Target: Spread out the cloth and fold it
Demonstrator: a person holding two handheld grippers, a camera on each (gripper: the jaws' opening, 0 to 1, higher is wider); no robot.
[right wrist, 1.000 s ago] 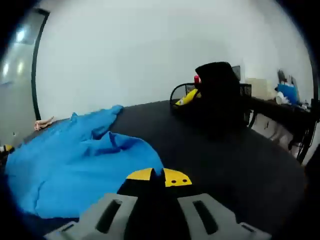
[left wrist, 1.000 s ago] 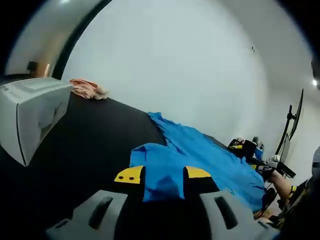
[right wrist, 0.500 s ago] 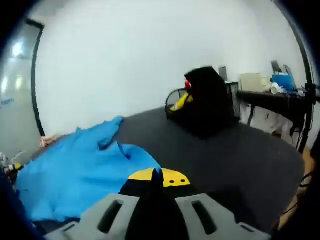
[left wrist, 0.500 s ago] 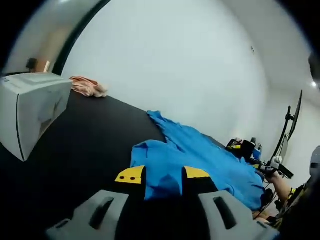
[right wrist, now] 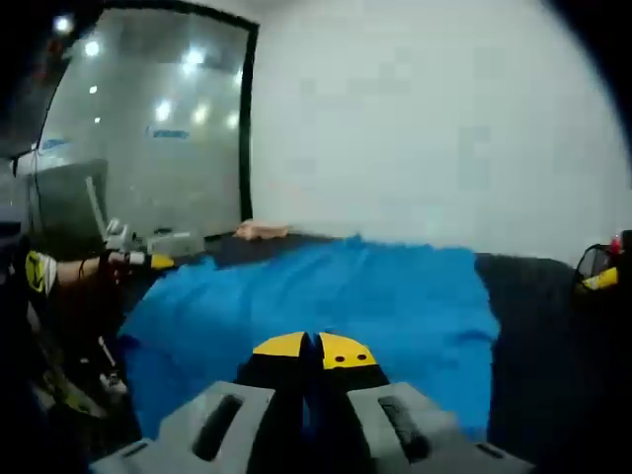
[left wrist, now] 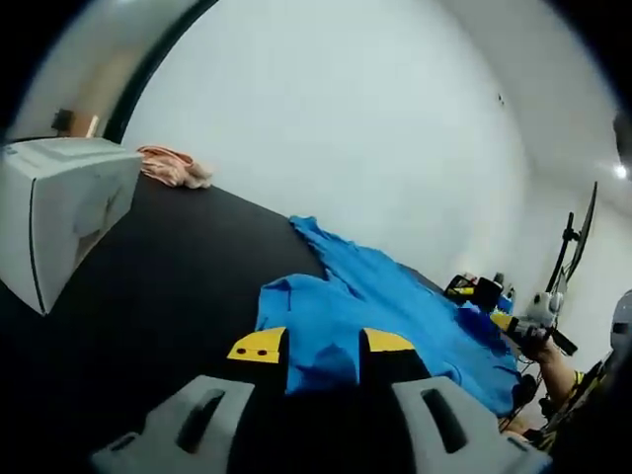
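Observation:
A blue cloth (left wrist: 395, 306) lies on the black table (left wrist: 178, 276), reaching away to the right in the left gripper view. Its near corner is bunched between the yellow-tipped jaws of my left gripper (left wrist: 323, 348), which are closed on it. At the cloth's far end, my right gripper (left wrist: 509, 323) shows small, held by a hand. In the right gripper view the blue cloth (right wrist: 326, 296) is spread wide and fairly flat. My right gripper (right wrist: 311, 348) has its tips pressed together on the cloth's near edge. The left gripper (right wrist: 148, 262) sits at the cloth's far left corner.
A white box (left wrist: 59, 212) stands on the table at the left, with a pink rag (left wrist: 173, 168) behind it by the white wall. A black basket holding something yellow (right wrist: 602, 276) is at the right edge. A glass partition (right wrist: 148, 128) is behind the table.
The right gripper view has swung round towards the cloth, which now lies stretched out instead of rumpled. The left gripper has held its place on the corner.

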